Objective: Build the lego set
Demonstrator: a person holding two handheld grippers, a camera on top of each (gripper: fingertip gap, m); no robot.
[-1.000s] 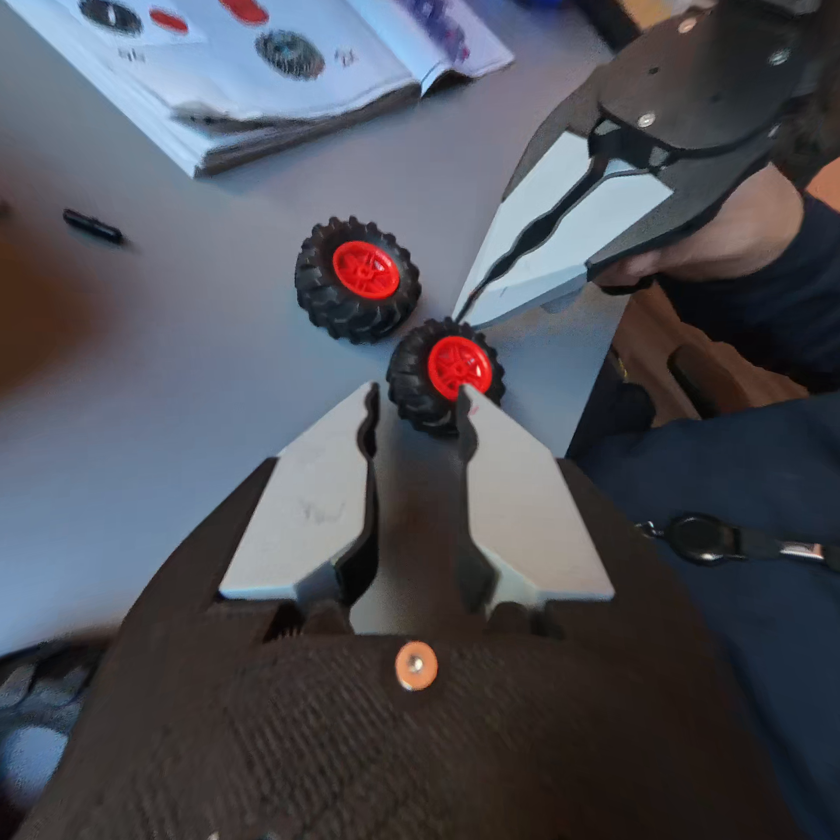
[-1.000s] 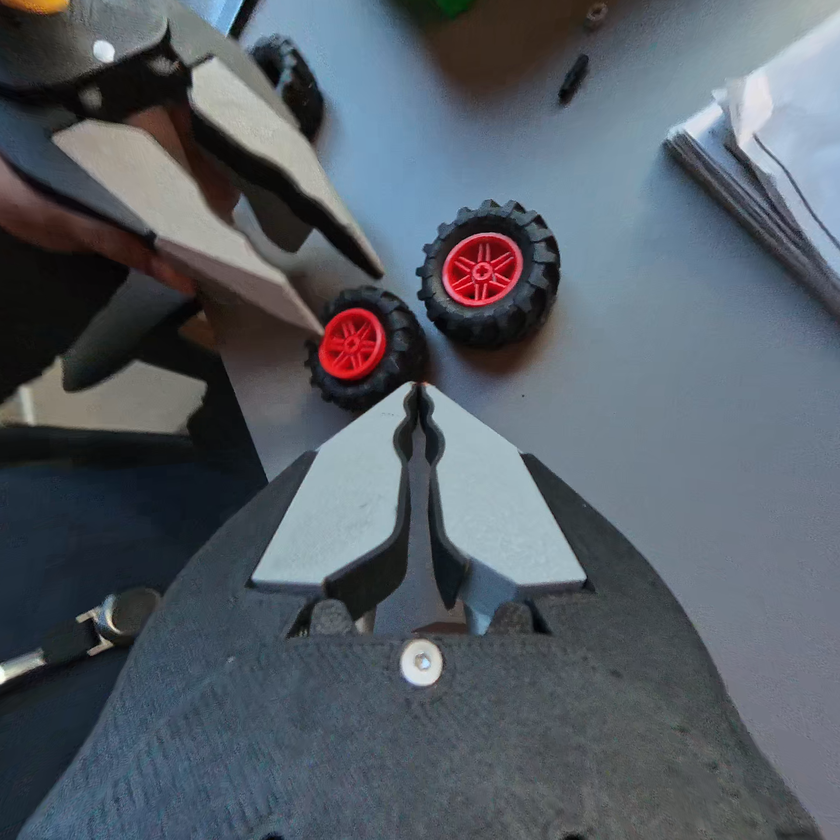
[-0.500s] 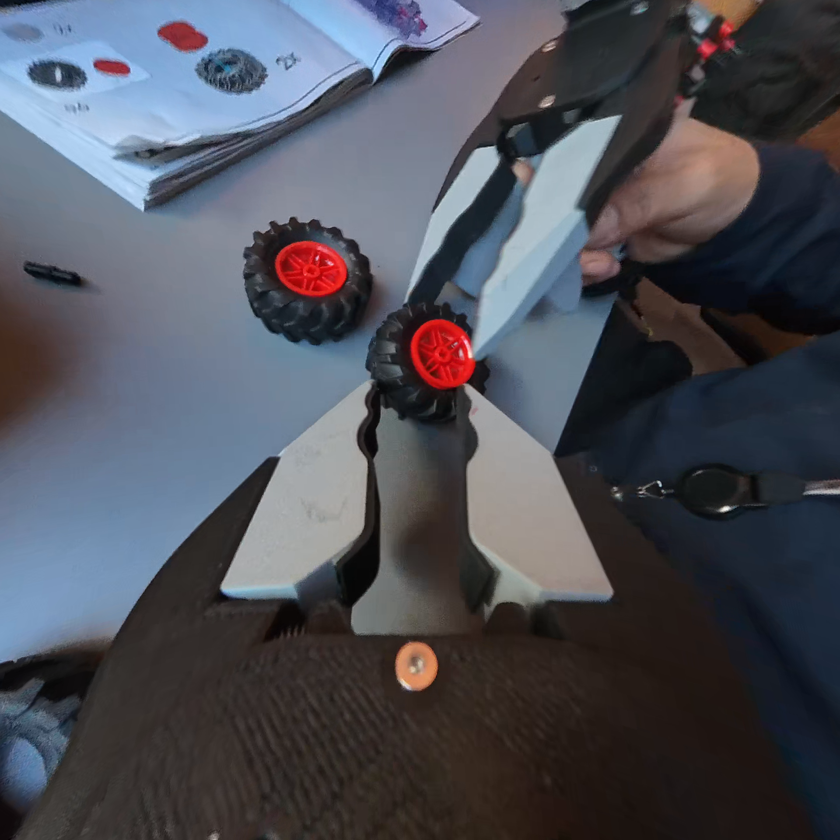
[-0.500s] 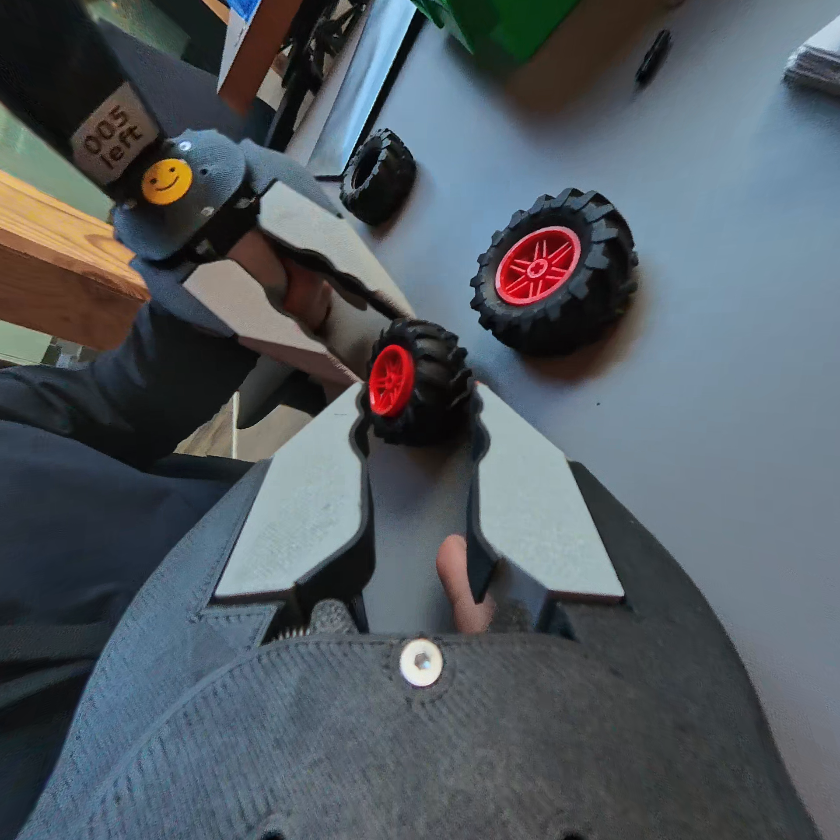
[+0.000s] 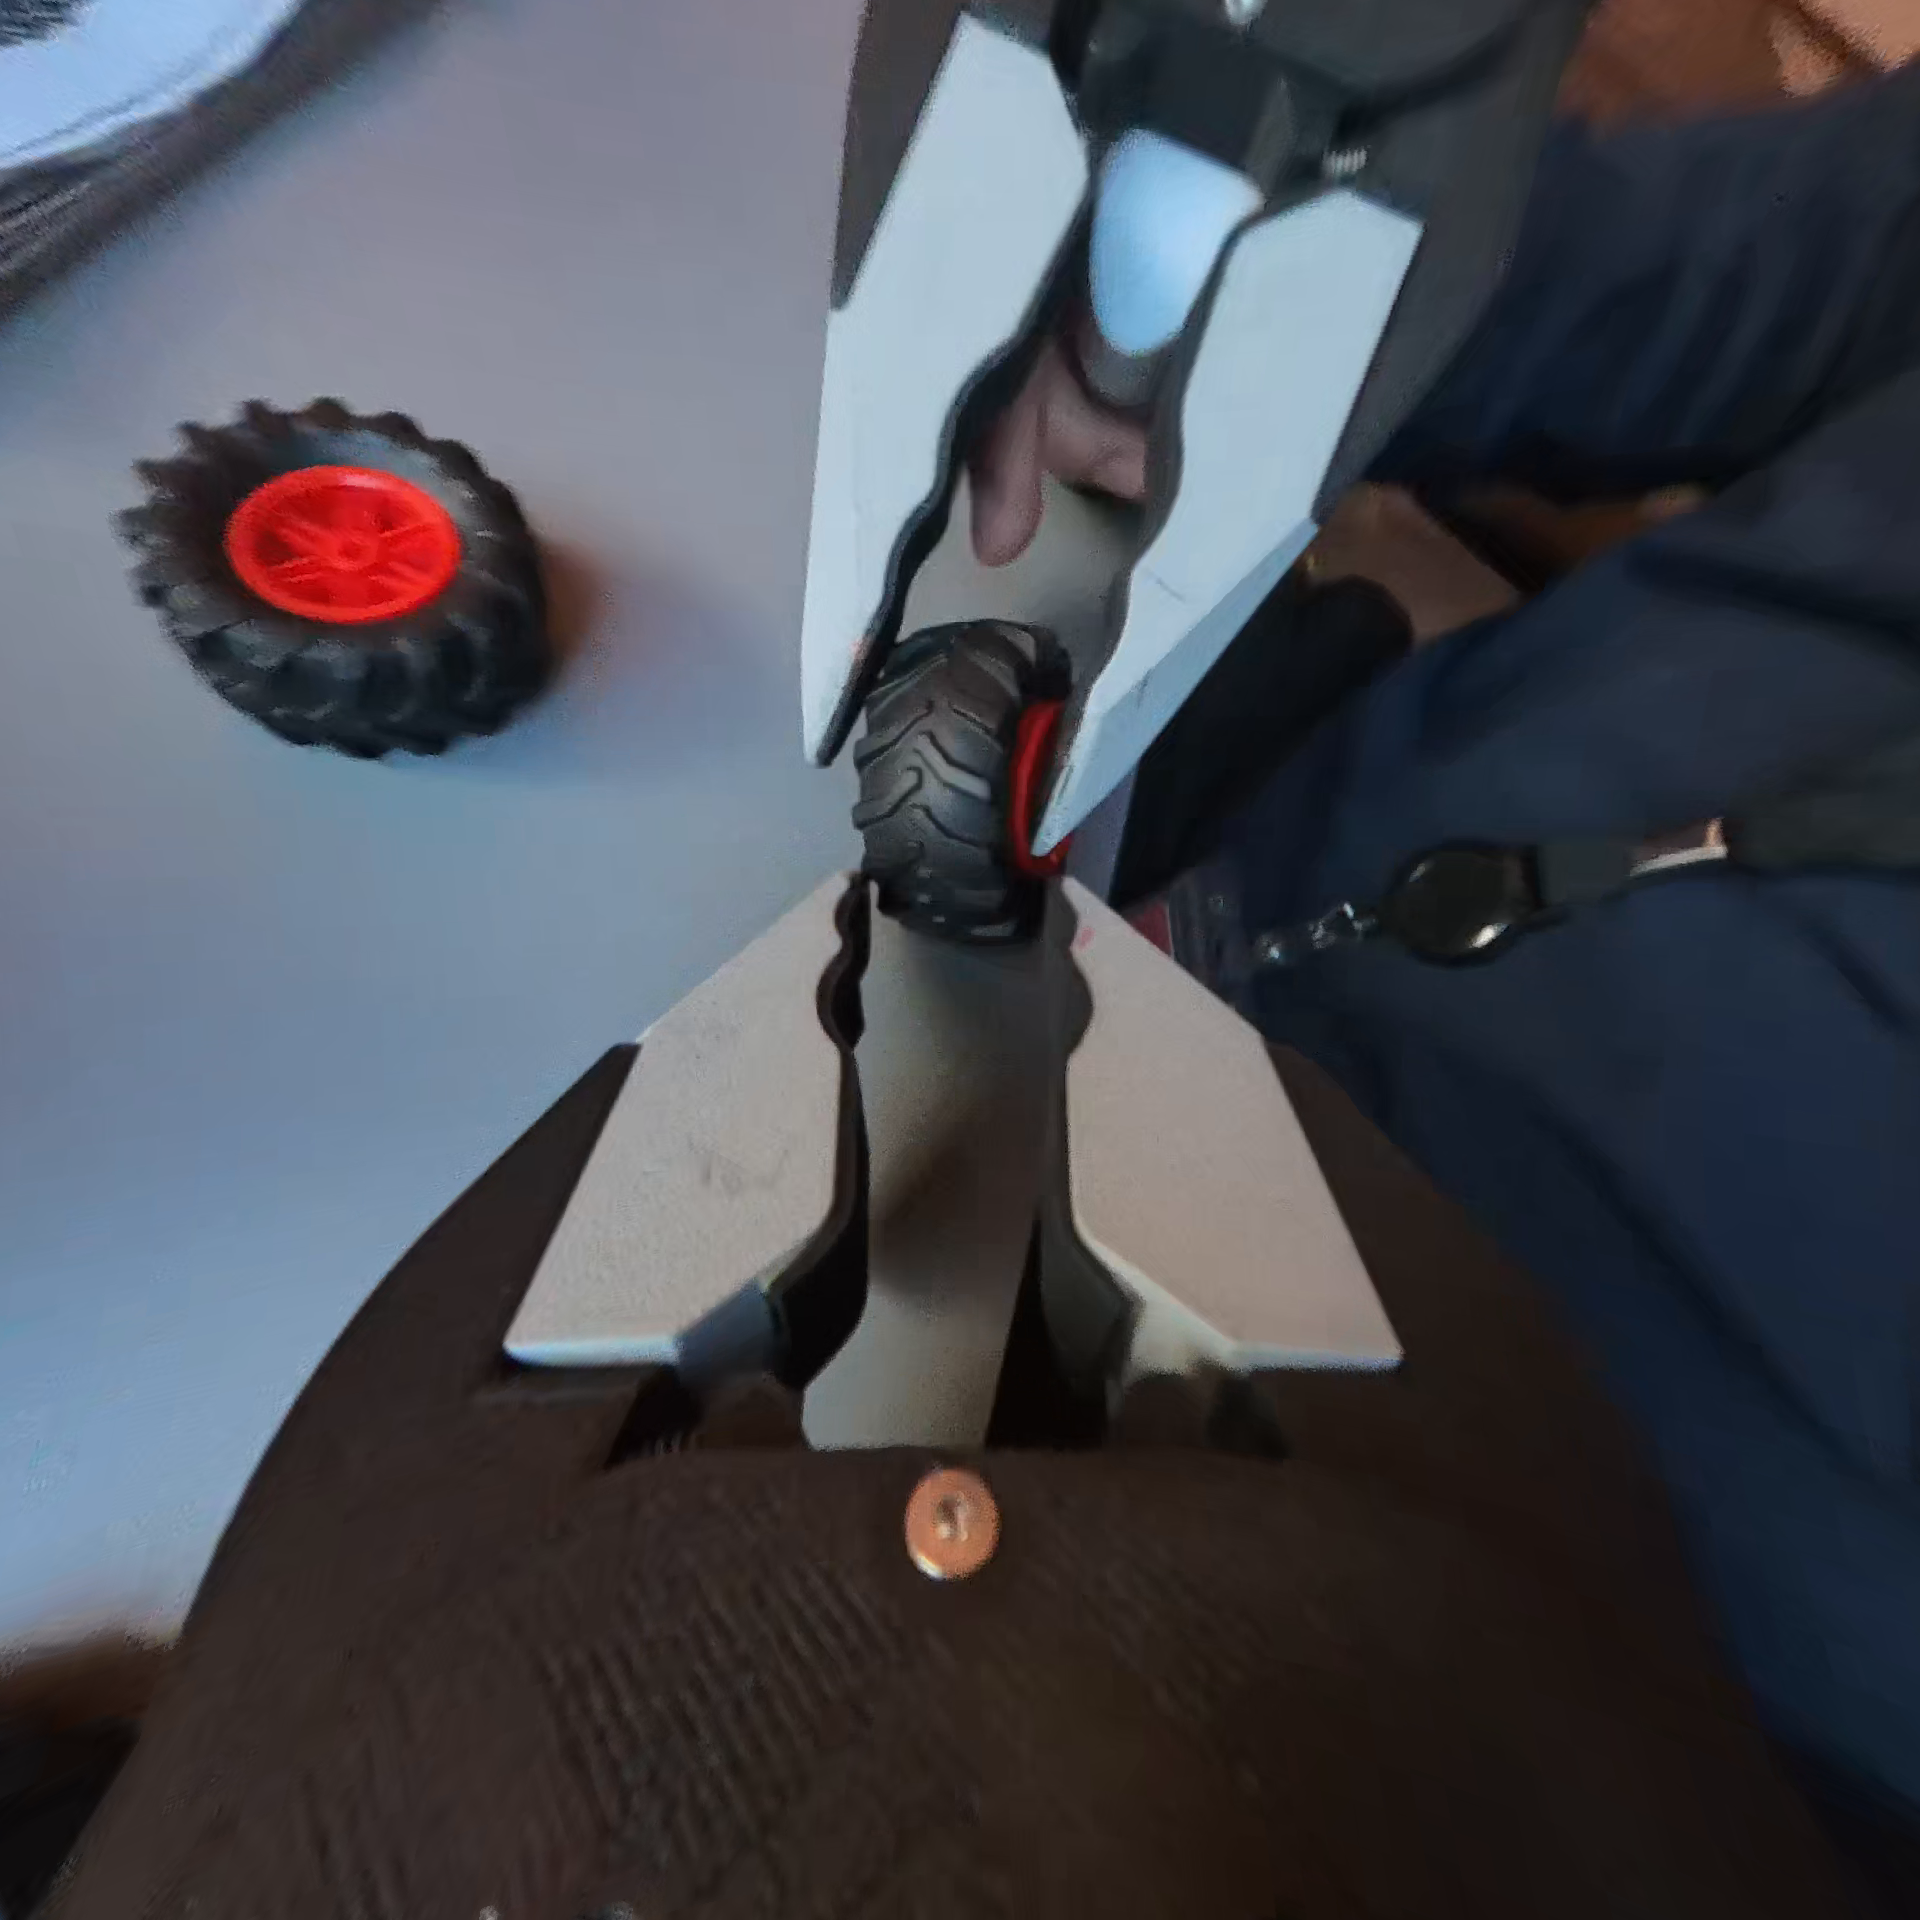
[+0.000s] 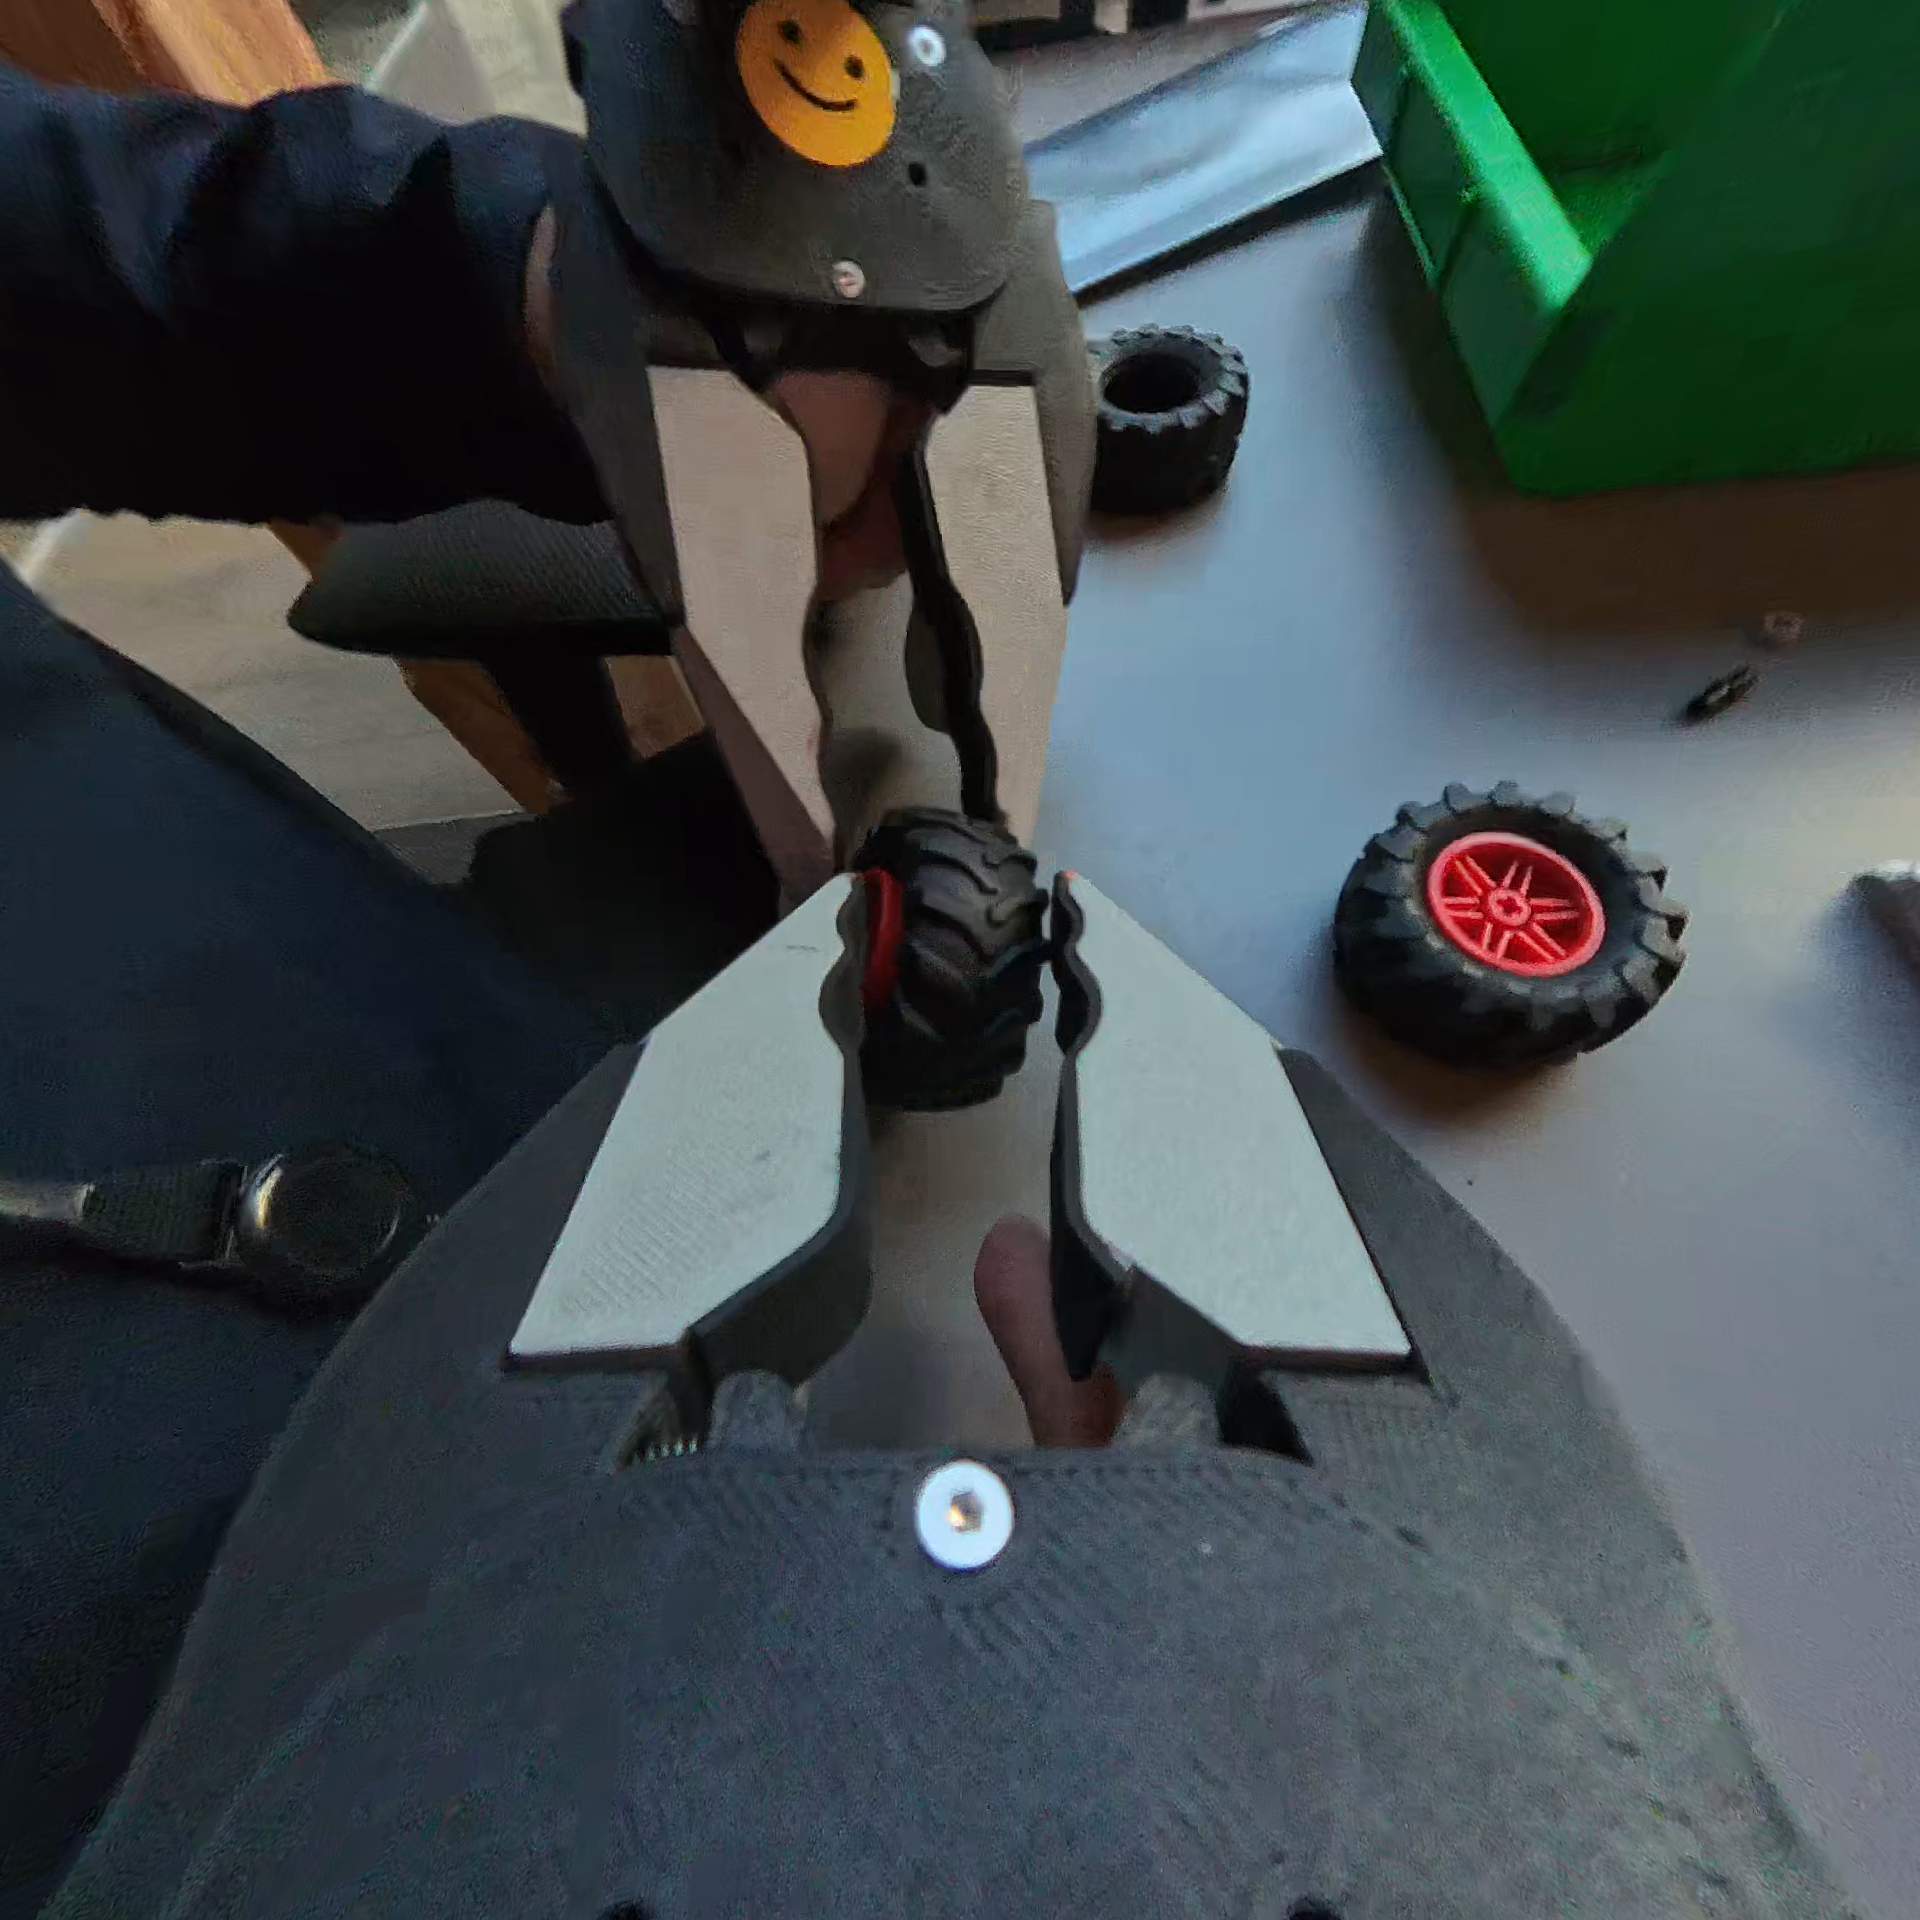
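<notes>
Small wheel [image 6: 956, 966] is pinched by right gripper [image 6: 956, 925]; left gripper [image 5: 956, 904] fingers parted at it

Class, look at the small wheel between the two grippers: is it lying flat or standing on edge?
On edge. The small wheel shows its tread to both cameras, its red hub facing sideways, while the big wheel lies flat, hub up.

The small wheel [image 5: 951, 784] is standing on edge near the table's [image 5: 312, 987] right edge, its red hub facing right. The right gripper [image 5: 940, 774] is reaching in from the far side, fingers straddling it. The left gripper [image 5: 956, 904] is sitting parted at its near side. A larger wheel [image 5: 338, 577] is lying well to the left.
</notes>
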